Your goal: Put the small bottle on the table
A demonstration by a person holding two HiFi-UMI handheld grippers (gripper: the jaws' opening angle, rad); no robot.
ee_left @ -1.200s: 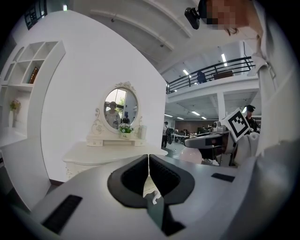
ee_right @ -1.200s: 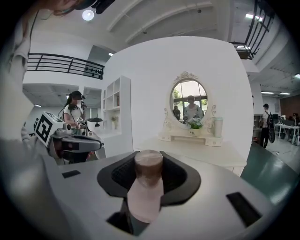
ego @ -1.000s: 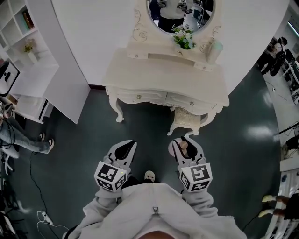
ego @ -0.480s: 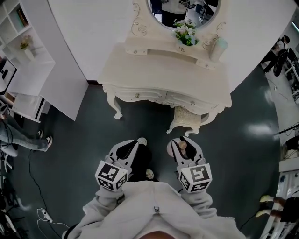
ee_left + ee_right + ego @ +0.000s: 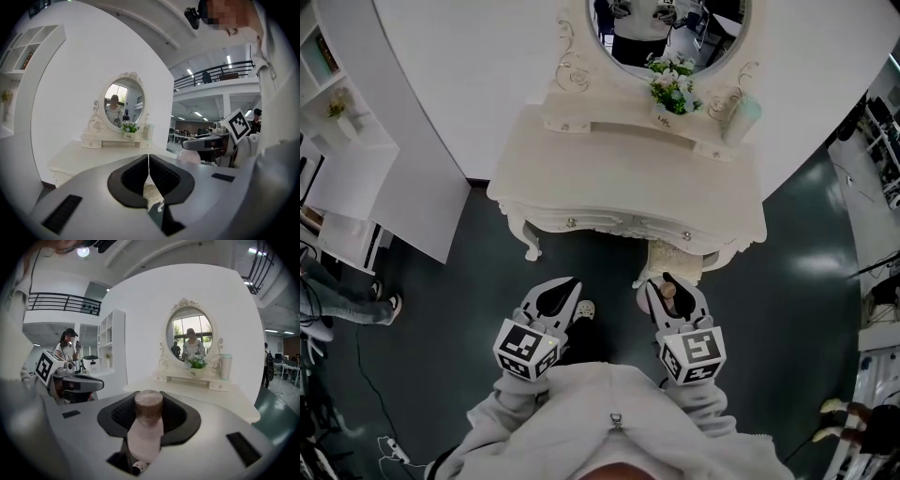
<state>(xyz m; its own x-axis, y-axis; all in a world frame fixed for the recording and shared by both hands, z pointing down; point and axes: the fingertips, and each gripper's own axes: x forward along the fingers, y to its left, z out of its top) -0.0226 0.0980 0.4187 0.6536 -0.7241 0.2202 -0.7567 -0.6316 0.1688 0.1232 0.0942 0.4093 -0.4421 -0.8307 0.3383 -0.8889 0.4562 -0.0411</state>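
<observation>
Right gripper view: right gripper clamps bottle.

My left claw and right claw share one build: a smooth pale-grey shell, broad at the back and tapering forward, lined with black ribbed padding inside the jaws. Each flank carries a small black rectangular slot. Behind them I see the left marker cube and the right marker cube, both white with black square patterns. The wearer has a light grey top with loose, creased sleeves, a small zip pull at the front, a dark trouser leg and a white shoe.
</observation>
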